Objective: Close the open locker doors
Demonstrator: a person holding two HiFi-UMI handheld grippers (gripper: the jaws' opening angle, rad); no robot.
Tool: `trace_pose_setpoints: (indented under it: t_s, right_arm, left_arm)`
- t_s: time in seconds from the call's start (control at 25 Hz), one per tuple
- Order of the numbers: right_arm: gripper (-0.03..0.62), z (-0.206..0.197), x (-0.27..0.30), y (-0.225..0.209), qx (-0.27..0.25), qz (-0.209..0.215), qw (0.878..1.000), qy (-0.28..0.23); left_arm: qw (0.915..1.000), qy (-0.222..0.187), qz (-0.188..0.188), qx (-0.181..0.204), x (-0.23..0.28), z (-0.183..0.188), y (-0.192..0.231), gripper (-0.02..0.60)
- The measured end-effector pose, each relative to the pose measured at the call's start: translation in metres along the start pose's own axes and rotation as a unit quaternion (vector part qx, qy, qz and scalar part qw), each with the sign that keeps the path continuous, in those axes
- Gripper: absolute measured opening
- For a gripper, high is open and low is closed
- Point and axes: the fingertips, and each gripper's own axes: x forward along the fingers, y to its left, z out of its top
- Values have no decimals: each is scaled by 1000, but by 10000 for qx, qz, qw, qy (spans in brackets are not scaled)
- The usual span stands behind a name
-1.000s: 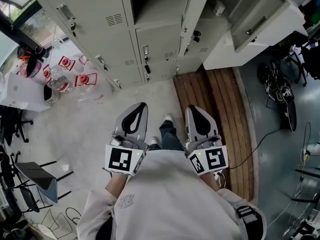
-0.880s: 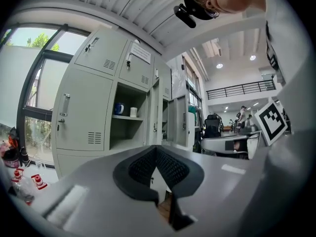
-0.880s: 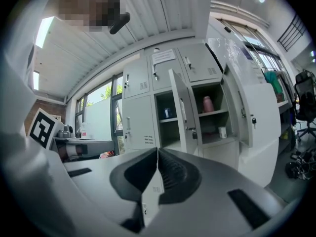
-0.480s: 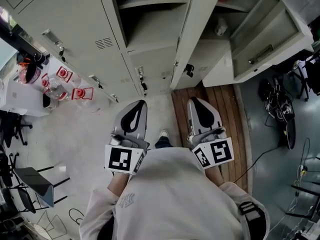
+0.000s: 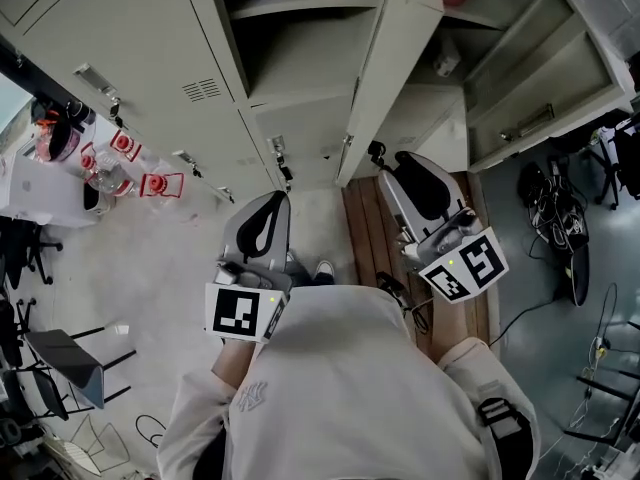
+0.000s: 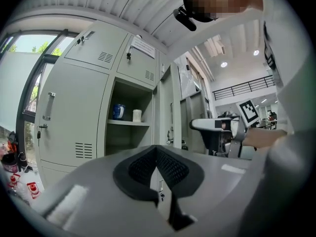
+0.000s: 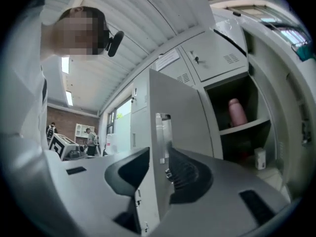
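Right tongs (image 5: 402,164) raised, opening, locker door (image 5: 385,58) edge between.

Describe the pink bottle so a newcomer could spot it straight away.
Start at the wall of pale grey metal lockers and find the open compartment to the right of the swung-out door. The pink bottle stands upright on that compartment's shelf. It is the only pink thing there; the small white box sits lower down, beneath the shelf.
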Motion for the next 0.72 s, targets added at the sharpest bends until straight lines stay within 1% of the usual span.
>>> trace_pose_setpoints:
  t_s: [0.16,0.28,0.36,0.56,0.72]
  right_arm:
    - [103,15,22,-2,38,609,9981,-82]
    - [106,25,32,1,262,929,9951,-235]
    - [107,27,36,2,314,1097,9932,-250]
    - [111,22,47,5,318,1413,9893,-161]
    - [112,20,49,8,249,1474,9887,-119]
  left_arm:
    - [9999,-59,-3,91,4,8,15,8]
    - [9997,-144,47,192,5,22,28,8]
    - [9997,-136,102,202,6,24,35,7]
    - [9995,-74,242,198,5,20,39,8]
    - [9990,-77,401,179,2,19,39,8]
